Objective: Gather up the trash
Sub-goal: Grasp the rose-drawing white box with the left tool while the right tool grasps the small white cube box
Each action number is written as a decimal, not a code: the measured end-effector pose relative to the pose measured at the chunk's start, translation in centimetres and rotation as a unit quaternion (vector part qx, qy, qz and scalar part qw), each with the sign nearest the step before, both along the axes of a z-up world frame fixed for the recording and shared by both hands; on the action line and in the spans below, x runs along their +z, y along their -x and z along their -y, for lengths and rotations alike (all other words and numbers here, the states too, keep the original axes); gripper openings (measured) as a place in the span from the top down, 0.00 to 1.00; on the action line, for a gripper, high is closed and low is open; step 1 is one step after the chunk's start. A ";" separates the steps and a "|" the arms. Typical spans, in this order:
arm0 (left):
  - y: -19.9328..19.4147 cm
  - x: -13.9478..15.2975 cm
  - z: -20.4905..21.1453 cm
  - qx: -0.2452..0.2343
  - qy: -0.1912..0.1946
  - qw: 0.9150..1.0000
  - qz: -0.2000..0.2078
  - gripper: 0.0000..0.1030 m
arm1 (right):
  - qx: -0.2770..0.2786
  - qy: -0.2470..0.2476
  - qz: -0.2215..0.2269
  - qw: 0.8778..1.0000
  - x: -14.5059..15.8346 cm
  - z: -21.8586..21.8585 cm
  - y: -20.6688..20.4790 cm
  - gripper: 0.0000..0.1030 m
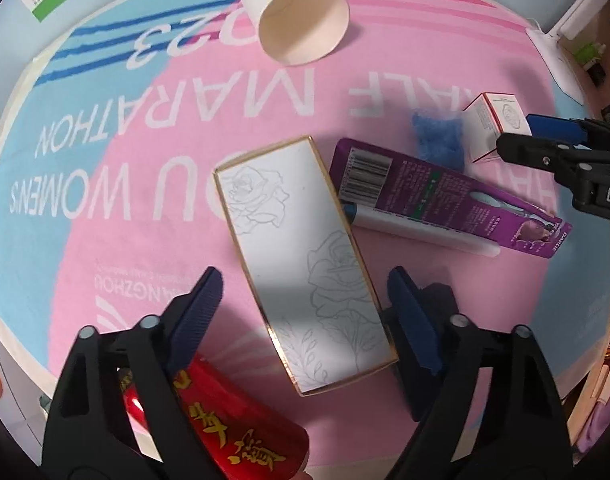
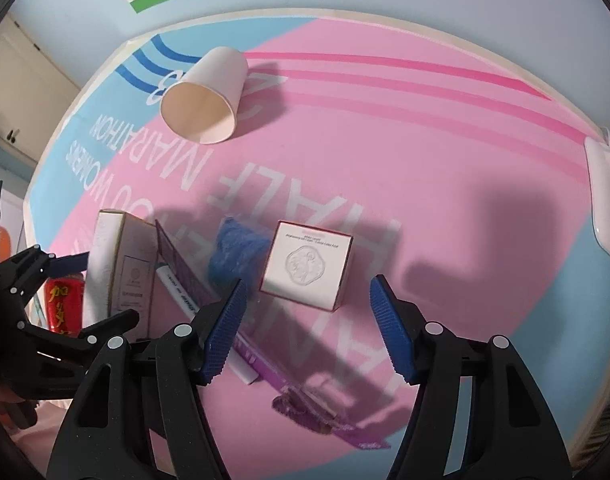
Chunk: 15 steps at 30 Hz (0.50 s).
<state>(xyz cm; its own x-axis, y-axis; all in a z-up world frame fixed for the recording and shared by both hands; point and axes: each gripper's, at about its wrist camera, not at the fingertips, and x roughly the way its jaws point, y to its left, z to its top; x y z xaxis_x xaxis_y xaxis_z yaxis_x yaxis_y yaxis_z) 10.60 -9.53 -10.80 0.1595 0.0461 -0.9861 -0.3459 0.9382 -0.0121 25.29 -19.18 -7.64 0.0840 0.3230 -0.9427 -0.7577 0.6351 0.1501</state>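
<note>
A long white rectangular box with a gold rim and grey rose line drawings (image 1: 305, 264) lies flat near the middle of the pink and blue marathon-print cloth (image 1: 117, 184). Its long axis runs diagonally in the left wrist view, from upper left to lower right. The left gripper (image 1: 305, 316) hangs over the box's lower half with jaws wide, one dark blue pad on each long side, neither touching it.

Just right of the rose box lies a flat purple toothbrush carton (image 1: 445, 196), its long axis slanting down to the right, over a white tube. Beyond that sit a crumpled blue wad (image 1: 439, 138) and a small white cube box with red edges (image 2: 307, 266). The right gripper (image 2: 307, 320) hovers by the cube box, jaws parted wider than it, pads clear.

Far above the rose box a cream paper cup (image 1: 301, 20) lies on its side, mouth toward the cameras, with open cloth between. A red can with gold characters (image 1: 233, 428) lies below left, at the cloth's near edge.
</note>
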 end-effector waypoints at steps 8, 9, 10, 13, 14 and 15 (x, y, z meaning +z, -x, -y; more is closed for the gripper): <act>-0.6 -1.3 0.7 0.006 0.013 1.000 -0.008 0.42 | 0.006 0.003 -0.013 1.000 -0.8 -0.2 -0.9 0.56; -0.5 -1.3 0.7 0.008 0.013 1.000 -0.004 0.44 | 0.008 0.003 -0.012 1.000 -0.7 -0.1 -0.9 0.56; -0.5 -1.3 0.7 0.009 0.014 1.000 -0.002 0.46 | 0.007 0.000 -0.010 1.000 -0.6 -0.1 -0.9 0.57; -0.5 -1.1 0.1 0.020 0.021 1.000 0.007 0.51 | 0.003 -0.006 -0.005 1.000 -0.4 -0.1 -0.9 0.59; -0.4 -0.9 -0.2 0.021 0.021 1.000 0.008 0.52 | 0.001 -0.009 -0.003 1.000 -0.2 0.0 -0.9 0.59; -0.5 -0.9 -0.6 0.021 0.022 0.999 0.011 0.53 | -0.001 -0.010 -0.001 1.000 0.0 0.1 -0.9 0.59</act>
<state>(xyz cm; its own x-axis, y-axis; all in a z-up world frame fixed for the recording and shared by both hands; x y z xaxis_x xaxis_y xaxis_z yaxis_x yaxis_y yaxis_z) 11.12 -8.93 -11.66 0.1805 0.0105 -0.9835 -0.3839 0.9214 -0.0606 26.22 -19.26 -7.60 0.0819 0.3423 -0.9360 -0.7560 0.6333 0.1654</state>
